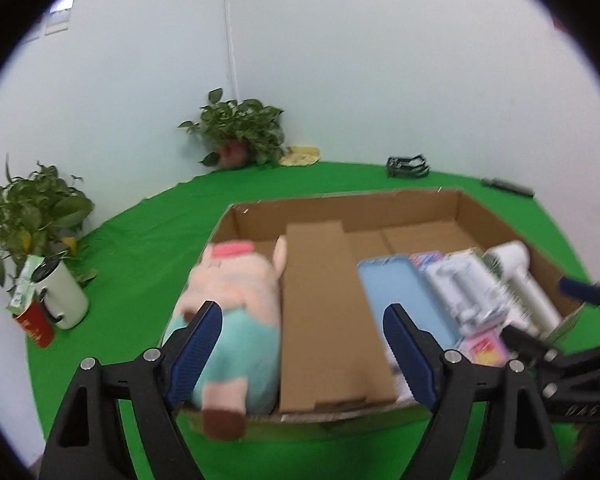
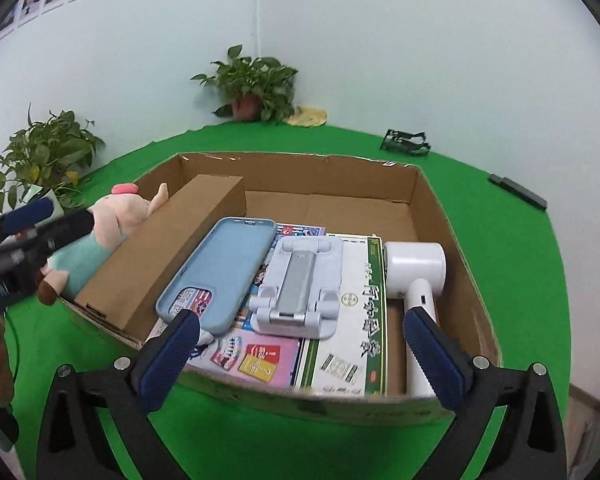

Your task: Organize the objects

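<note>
1. Both tools are released and empty: the left tool hangs at the near rim of the cardboard box with nothing between its jaws, the right tool likewise.
2. Judging by this, a placing step seems finished. The next move would call for finding anything loose on the green surface outside the box.
3. Inside the box, left of the cardboard divider, lies a pink-and-teal plush pig.
4. Right of the divider: a blue phone case, a white folding stand on printed packets, and a white handheld fan nearest the right wall.
</note>
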Motion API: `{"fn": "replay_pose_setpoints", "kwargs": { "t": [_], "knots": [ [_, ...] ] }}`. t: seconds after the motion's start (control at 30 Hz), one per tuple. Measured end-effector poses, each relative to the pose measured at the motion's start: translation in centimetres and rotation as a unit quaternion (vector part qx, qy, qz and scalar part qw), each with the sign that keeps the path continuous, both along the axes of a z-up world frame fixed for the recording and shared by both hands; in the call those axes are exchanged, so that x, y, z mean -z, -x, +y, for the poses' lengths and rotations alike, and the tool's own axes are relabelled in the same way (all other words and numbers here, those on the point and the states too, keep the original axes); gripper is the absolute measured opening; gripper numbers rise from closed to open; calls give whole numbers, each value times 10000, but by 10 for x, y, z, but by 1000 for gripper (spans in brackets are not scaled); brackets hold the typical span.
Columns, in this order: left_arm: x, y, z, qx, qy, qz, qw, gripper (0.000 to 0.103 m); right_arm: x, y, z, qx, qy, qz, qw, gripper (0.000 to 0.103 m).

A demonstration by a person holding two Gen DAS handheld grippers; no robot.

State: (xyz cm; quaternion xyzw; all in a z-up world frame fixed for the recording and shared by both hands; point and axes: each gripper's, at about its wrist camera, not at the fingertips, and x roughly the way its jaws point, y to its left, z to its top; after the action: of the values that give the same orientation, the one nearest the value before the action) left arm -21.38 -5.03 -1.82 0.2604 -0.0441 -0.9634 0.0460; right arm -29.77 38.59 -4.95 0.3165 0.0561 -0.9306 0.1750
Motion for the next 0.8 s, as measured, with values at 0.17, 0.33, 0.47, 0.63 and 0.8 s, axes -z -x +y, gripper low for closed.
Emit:
{"fn": "replay_pose_setpoints", "kwargs": {
  "t": [0.17,0.33,0.47,0.63,0.8],
  "knots": [
    [32,1,1,-258,-50,-271,9993,83,14,-14,-4,354,-77,390,9986,103],
    [32,5,4,-323,-149,-49,9994,84,28,-21,-6,566,-116,561,9968,103],
    [36,6,8,-355,57,10,9994,86,32,-20,-8,656,-100,623,9958,103],
    [40,1,11,-409,112,165,9990,88,33,-20,-9,690,-103,678,9953,103],
    [40,2,13,-409,184,122,9989,91,33,-19,-9,703,-121,682,9951,103]
  ]
}}
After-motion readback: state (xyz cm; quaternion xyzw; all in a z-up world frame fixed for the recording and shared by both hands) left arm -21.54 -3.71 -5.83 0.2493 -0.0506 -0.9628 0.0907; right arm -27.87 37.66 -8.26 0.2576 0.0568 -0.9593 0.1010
